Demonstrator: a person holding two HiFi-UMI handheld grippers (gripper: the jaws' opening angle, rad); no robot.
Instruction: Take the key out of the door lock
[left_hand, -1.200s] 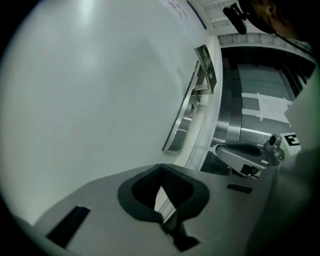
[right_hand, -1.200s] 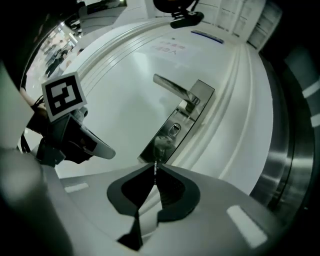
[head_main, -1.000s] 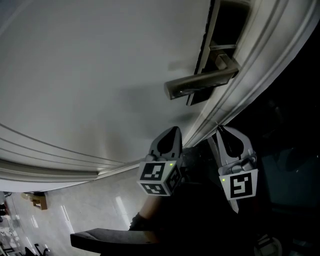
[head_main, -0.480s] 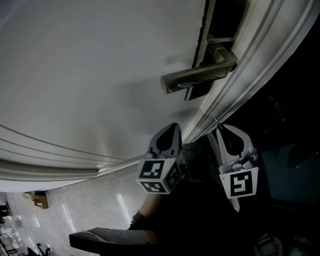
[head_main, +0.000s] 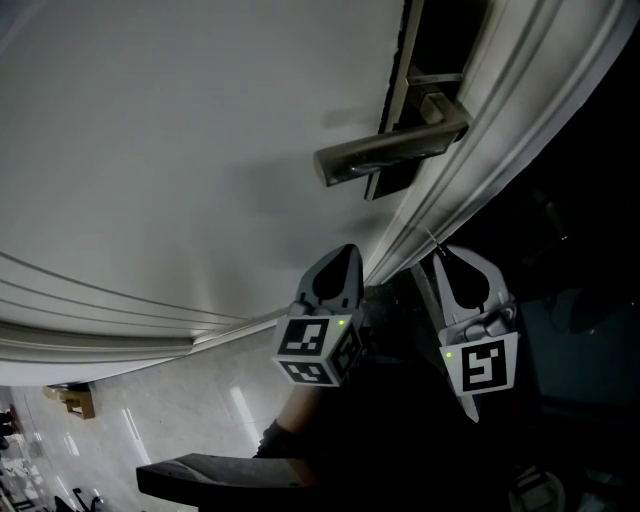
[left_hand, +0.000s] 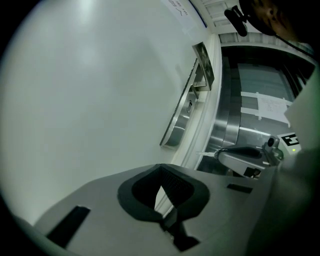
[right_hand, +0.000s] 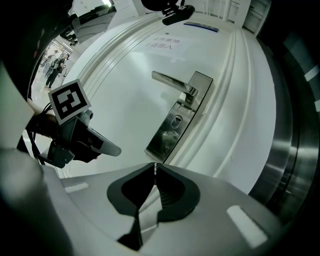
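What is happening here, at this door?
A person holds two grippers in front of a white door, below its lever handle. The left gripper and the right gripper are both shut and hold nothing. Neither touches the handle or the lock plate. The keyhole sits below the handle; no key can be made out in it.

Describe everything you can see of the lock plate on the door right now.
The lock plate is a long, narrow rectangle of brushed silvery metal, mounted flat on the white door near its edge. A lever handle of the same metal sticks out from its upper part. Below the lever sits an oval keyhole cylinder, too small to tell what is in it. Nothing touches the plate.
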